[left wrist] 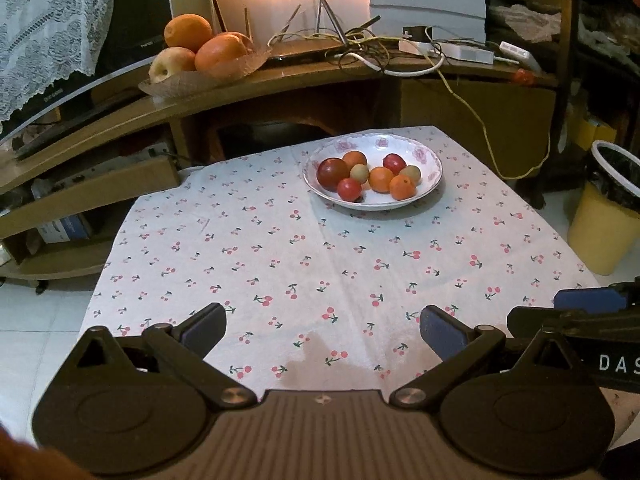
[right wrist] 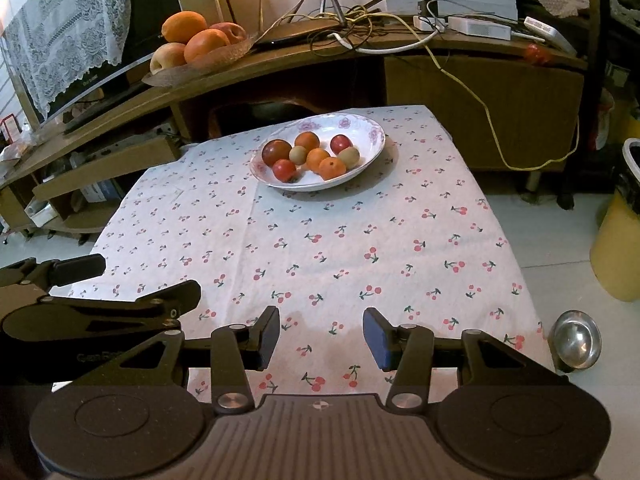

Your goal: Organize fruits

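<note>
A white floral plate (left wrist: 430,176) (right wrist: 372,148) stands at the far side of the cherry-print tablecloth (left wrist: 304,264) (right wrist: 320,248). It holds several small fruits: red ones (left wrist: 349,189) (right wrist: 284,170), orange ones (left wrist: 402,187) (right wrist: 332,168), a dark red one (left wrist: 333,173) and pale green ones (left wrist: 359,173). My left gripper (left wrist: 322,330) is open and empty over the near edge of the cloth. My right gripper (right wrist: 321,336) is open and empty beside it, to the right. Each gripper shows at the edge of the other's view.
A glass dish (left wrist: 208,74) (right wrist: 200,62) with large oranges and an apple sits on the wooden shelf behind the table, beside tangled cables (left wrist: 360,46). A yellow bin (left wrist: 604,216) (right wrist: 618,248) stands on the floor right. A steel bowl (right wrist: 576,338) lies at the table's right corner.
</note>
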A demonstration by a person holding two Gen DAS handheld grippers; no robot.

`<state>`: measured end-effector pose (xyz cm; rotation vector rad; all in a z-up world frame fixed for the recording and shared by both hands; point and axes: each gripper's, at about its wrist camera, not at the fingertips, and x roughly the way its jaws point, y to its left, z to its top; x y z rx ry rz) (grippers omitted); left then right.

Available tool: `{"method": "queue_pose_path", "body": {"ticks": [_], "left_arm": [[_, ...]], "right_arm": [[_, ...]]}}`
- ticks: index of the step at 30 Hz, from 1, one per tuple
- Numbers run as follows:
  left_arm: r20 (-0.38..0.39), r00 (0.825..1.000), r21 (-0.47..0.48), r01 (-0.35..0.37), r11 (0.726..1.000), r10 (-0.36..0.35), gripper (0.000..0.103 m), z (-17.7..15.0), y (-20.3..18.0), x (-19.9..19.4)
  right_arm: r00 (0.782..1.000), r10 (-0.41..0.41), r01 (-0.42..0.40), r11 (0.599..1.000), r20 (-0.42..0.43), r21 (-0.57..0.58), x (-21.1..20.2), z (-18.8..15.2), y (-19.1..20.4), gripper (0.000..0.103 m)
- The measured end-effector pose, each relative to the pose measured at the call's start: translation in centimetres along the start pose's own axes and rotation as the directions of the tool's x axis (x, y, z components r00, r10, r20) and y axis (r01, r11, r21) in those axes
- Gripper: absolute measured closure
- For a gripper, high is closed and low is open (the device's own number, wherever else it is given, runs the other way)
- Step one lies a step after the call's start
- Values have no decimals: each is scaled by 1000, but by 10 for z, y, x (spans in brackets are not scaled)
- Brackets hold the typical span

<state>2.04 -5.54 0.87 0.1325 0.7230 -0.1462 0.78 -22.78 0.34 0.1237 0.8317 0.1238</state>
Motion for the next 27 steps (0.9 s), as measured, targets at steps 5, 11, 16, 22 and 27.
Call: {"method": "queue_pose_path", "body": {"ticks": [5, 11, 16, 22, 27], "left_arm": [[6, 1000, 2, -10, 1000, 10, 0, -3, 1, -4], [17, 1000, 6, -23, 1000, 23, 0, -5, 1, -7], [20, 999, 12, -34, 999, 34, 0, -6, 2, -8], [27, 999, 16, -47, 999, 47, 0, -7, 2, -8], [27, 998, 17, -53, 998, 52, 0, -8, 2, -8]], "right_arm": [[1000, 4, -4, 1000, 2, -4, -2, -3, 4, 54], [1000, 4, -4, 1000, 2, -8, -3, -4, 6, 54], [1000, 4, -4, 1000, 0, -10, -3, -5, 7, 54], [1000, 6, -6, 1000, -2, -13, -2, -6, 9, 54], [1000, 8, -8, 1000, -5, -13, -1, -6, 10, 54]]}}
